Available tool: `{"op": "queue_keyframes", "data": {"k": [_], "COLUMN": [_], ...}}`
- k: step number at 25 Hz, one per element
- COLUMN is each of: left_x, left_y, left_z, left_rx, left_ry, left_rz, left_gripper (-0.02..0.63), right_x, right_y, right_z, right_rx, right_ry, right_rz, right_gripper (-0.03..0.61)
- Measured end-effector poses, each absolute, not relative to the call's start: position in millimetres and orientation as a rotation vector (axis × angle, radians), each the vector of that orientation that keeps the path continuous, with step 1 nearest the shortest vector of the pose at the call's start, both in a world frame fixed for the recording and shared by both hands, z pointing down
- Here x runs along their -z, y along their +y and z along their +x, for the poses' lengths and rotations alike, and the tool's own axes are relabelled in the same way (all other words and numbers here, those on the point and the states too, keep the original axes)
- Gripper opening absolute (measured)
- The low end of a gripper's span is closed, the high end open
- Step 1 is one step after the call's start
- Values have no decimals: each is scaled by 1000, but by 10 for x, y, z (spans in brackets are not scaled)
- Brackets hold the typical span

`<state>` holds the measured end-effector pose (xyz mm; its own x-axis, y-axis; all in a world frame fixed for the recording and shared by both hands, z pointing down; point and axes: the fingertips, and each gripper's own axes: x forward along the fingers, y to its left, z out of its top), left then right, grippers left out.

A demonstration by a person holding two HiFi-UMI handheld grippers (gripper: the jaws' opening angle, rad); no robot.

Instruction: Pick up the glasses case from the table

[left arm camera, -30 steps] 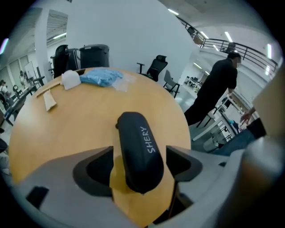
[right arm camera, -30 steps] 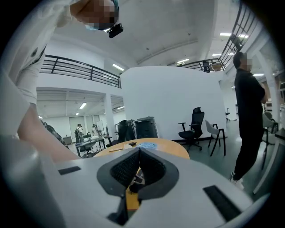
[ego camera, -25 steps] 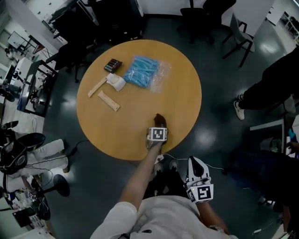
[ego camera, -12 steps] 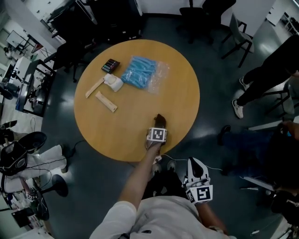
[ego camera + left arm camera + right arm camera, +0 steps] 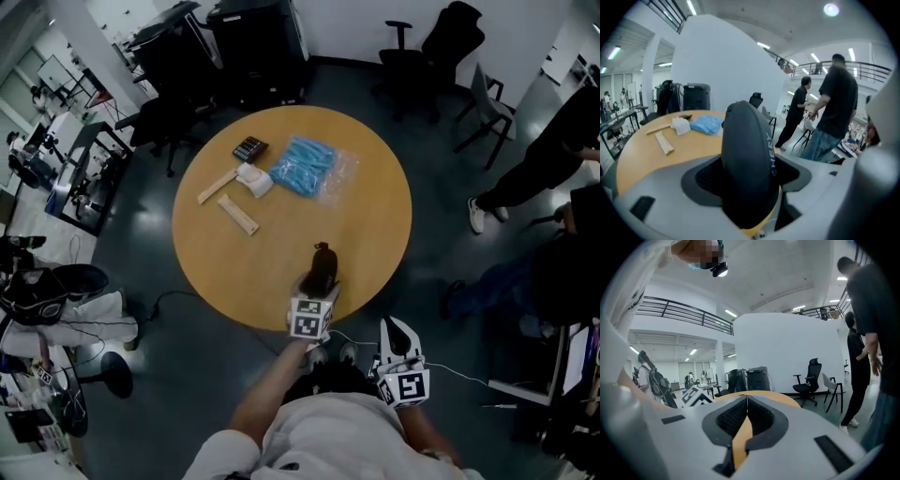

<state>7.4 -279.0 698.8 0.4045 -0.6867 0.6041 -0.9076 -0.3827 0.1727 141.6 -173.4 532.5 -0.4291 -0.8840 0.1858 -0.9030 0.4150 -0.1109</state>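
The glasses case [image 5: 322, 262] is a dark, rounded hard case. My left gripper [image 5: 317, 283] is shut on it and holds it in the air above the near edge of the round wooden table [image 5: 375, 216]. In the left gripper view the glasses case [image 5: 745, 164] stands upright between the two pads and fills the middle of the picture. My right gripper [image 5: 395, 330] hangs below the table's edge, close to my body, apart from the case. In its own view the right gripper [image 5: 746, 404] has its pads pressed together with nothing between them.
On the far half of the table lie a blue plastic bag [image 5: 307, 166], a white object [image 5: 255, 178], two wooden sticks [image 5: 238, 214] and a dark calculator [image 5: 249, 147]. Office chairs [image 5: 427, 47] stand behind the table. A person [image 5: 548, 159] stands at the right.
My left gripper has risen with the glasses case, which has come off the table and closer to the head camera. The right gripper has barely moved.
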Motion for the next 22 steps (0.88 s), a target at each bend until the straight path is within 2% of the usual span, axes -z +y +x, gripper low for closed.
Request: {"op": "queue_keyframes", "data": {"k": [8,14,22], "left_x": [-4975,-5262,-4976], "left_y": [-1918,-1564,-1595], "left_z": [-254,-307,-243], "left_rx": [-33,-105,-7], "left_ry": [-1698,-1693,-1704], "left_rz": [2522,2511,2499], "left_gripper": [337,336,336], "right_x": [-4950,-5033,-5019], "right_y": [-1749,-1696,-1721], "right_z": [1090,890,770], "right_rx": [-167,-173,-152], "right_ry": [-2674,-2705,-2709], "right_rz": [1561,1472,1442], "right_gripper": [15,15,15]}}
